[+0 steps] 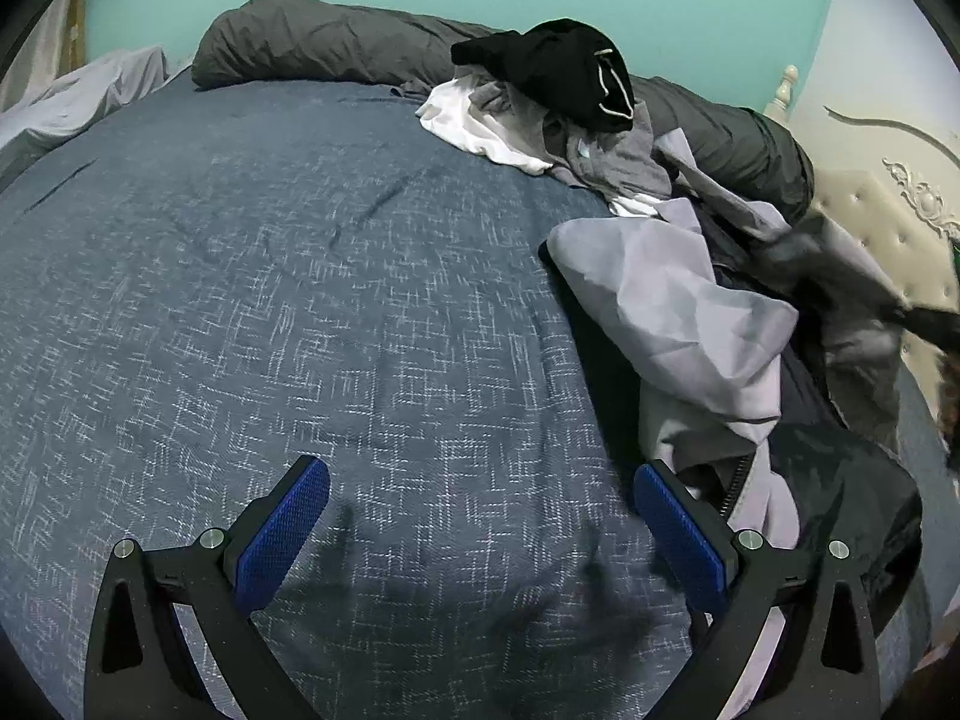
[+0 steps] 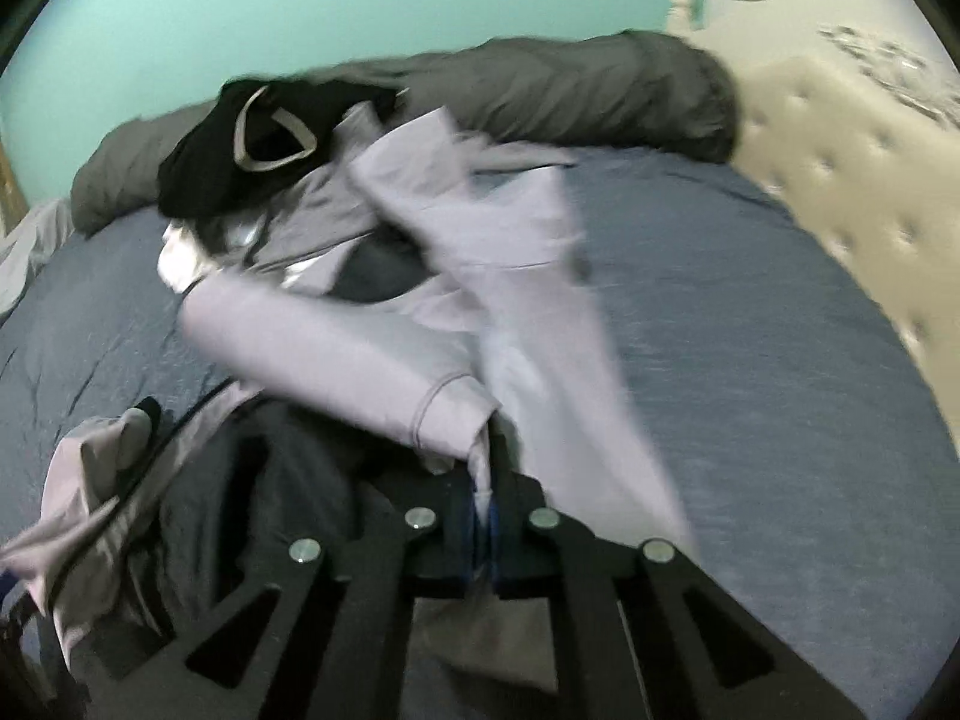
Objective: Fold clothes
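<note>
A pale lilac garment (image 2: 336, 354) lies crumpled on the blue bedspread (image 2: 750, 330), and my right gripper (image 2: 483, 480) is shut on a fold of its edge; the cloth trails away from the jaws, blurred. In the left wrist view the same lilac garment (image 1: 672, 300) sits at the right side of the bed, on top of darker clothes. My left gripper (image 1: 483, 474) hovers open over the bare blue bedspread (image 1: 300, 270), with nothing between its blue pads (image 1: 282, 534).
More clothes are heaped at the back: a black garment (image 1: 558, 69) with a drawstring, a white one (image 1: 474, 120) and grey ones. A dark grey rolled duvet (image 1: 312, 42) runs along the teal wall. A cream tufted headboard (image 2: 840, 180) borders the right side.
</note>
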